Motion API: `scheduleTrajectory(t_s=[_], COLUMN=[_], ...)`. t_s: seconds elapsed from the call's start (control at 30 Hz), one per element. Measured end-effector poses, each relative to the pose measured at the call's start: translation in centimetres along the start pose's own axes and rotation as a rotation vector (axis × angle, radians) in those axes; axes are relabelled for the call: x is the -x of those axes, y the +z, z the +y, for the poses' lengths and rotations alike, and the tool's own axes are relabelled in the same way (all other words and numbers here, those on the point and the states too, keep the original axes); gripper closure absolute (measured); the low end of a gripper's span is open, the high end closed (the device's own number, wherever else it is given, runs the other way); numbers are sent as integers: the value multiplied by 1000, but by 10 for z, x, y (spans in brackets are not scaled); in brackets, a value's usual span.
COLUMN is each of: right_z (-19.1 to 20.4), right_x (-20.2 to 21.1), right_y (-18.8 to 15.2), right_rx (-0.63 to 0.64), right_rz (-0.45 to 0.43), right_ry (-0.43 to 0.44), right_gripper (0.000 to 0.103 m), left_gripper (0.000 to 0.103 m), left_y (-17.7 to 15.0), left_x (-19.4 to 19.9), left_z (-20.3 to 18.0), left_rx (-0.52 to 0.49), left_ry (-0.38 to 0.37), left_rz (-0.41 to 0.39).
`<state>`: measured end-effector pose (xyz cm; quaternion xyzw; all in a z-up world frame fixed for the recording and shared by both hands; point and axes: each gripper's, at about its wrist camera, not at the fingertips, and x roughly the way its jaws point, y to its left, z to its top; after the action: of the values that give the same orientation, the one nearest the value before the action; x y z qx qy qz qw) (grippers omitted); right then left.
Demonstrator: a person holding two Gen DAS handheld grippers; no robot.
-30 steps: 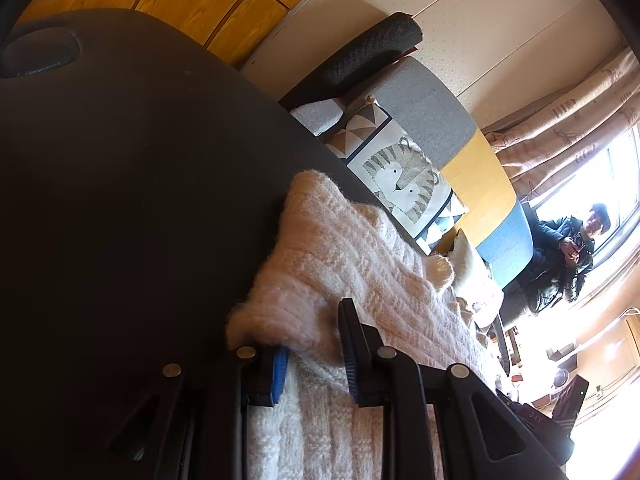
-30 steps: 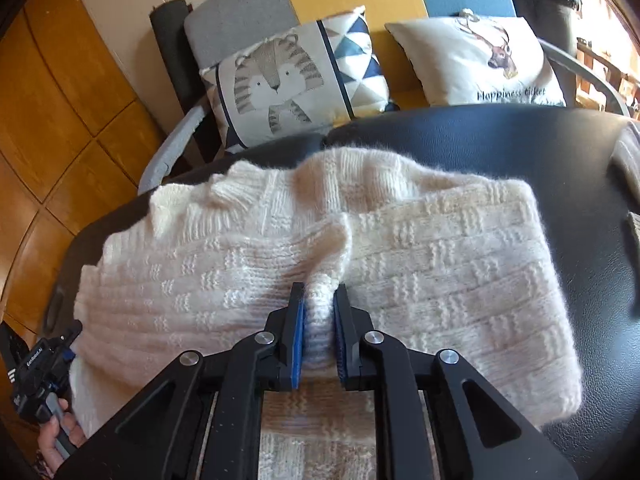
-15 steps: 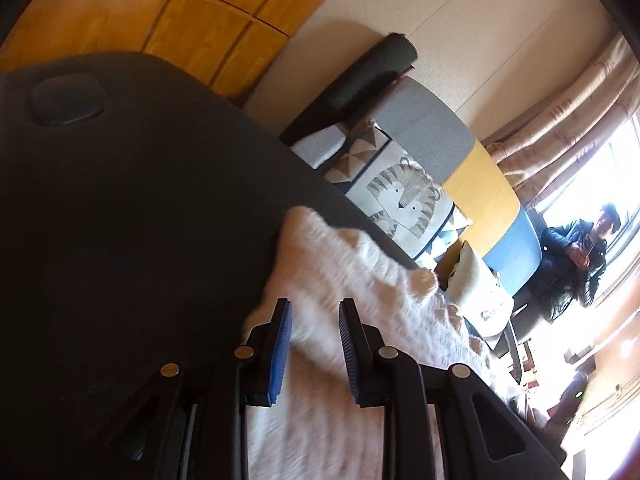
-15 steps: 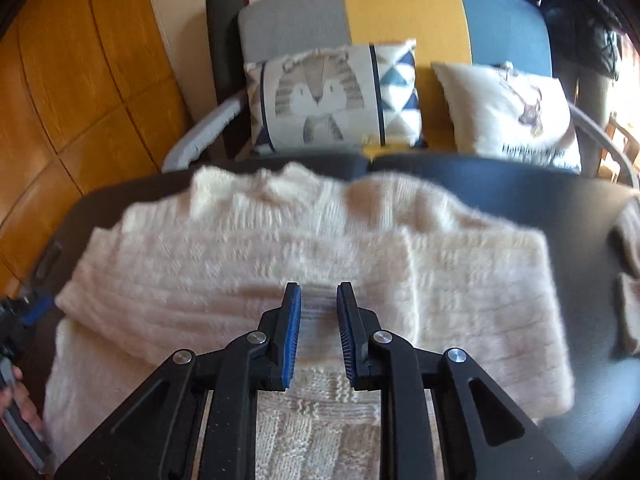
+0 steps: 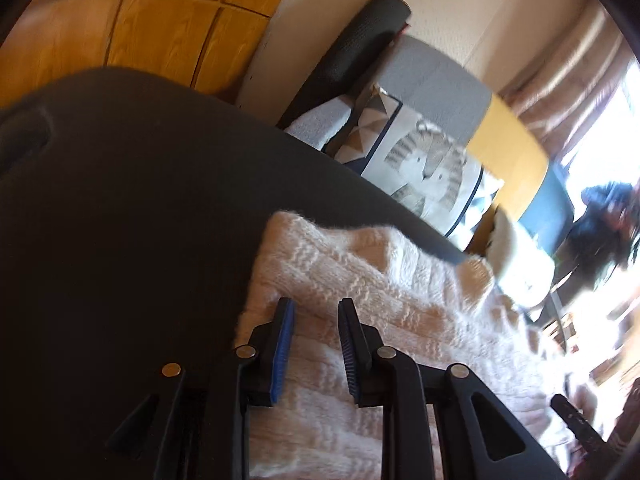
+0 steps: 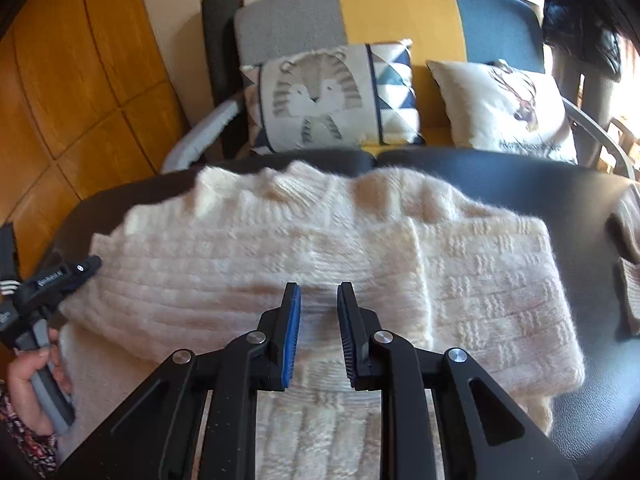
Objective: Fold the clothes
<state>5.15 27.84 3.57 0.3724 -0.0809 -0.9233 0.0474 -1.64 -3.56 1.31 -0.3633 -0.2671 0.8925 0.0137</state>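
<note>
A cream knitted sweater (image 6: 320, 256) lies folded on a black table (image 6: 520, 176), collar toward the sofa. My right gripper (image 6: 318, 292) is open and empty, just above the sweater's near fold. My left gripper (image 5: 314, 308) is open and empty over the sweater's (image 5: 360, 280) left end, near its edge. The left gripper also shows at the left of the right wrist view (image 6: 64, 276), held by a hand beside the sweater.
A sofa with a lion cushion (image 6: 328, 96) and a deer cushion (image 6: 504, 108) stands behind the table. Another pale knit piece (image 6: 628, 260) lies at the table's right edge. A person (image 6: 576, 12) stands at the back right. Wood floor lies to the left.
Both grippers let go of the sweater folds they pinched, opened, and pulled back and up. The sweater now lies flat on the table.
</note>
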Motion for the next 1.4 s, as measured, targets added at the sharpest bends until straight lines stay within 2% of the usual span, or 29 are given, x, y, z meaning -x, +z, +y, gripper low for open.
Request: scheduleTrajectory(t_s=[0.17, 0.43, 0.53, 0.63, 0.67, 0.73, 0.87, 0.97, 1.1, 1.17, 1.27, 1.37, 1.4], right_z=[3, -12, -12, -16, -17, -19, -13, -8, -3, 1, 9, 12, 10], right_x=[-7, -21, -21, -21, -21, -21, -22, -18, -5, -7, -21, -41, -43], right_y=[5, -11, -12, -12, -12, -13, -12, -6, 7, 15, 22, 16, 14], right_rx=[2, -7, -11, -27, -33, -42, -21, 12, 59, 73, 105, 152, 156], right_rz=[24, 21, 13, 12, 11, 8, 9, 28, -7, -11, 29, 87, 82], right_ry=[-14, -13, -9, 10, 15, 23, -8, -26, -27, -6, 10, -23, -21], right_gripper=[82, 81, 80, 80, 80, 80, 80, 80, 80, 80, 80, 80, 80], left_gripper=[82, 82, 81, 80, 79, 78, 76, 77, 77, 77, 77, 77, 77], left_y=[-2, 1, 3, 3, 3, 2, 2, -2, -4, -6, -11, -12, -11], left_x=[0, -6, -2, 17, 24, 34, 19, -5, -6, -5, -3, -2, -2], left_z=[9, 11, 5, -6, -10, -19, -39, -36, -17, -16, -18, -18, -17], left_rx=[34, 49, 30, -5, -13, -18, -89, -134, -73, -69, -85, -85, -81], left_ry=[-23, -44, -10, 56, 62, 24, -4, 68, 4, -4, 9, 8, 3], left_rz=[-14, -12, -9, -48, -66, -94, -27, 37, 24, 20, 12, 11, 12])
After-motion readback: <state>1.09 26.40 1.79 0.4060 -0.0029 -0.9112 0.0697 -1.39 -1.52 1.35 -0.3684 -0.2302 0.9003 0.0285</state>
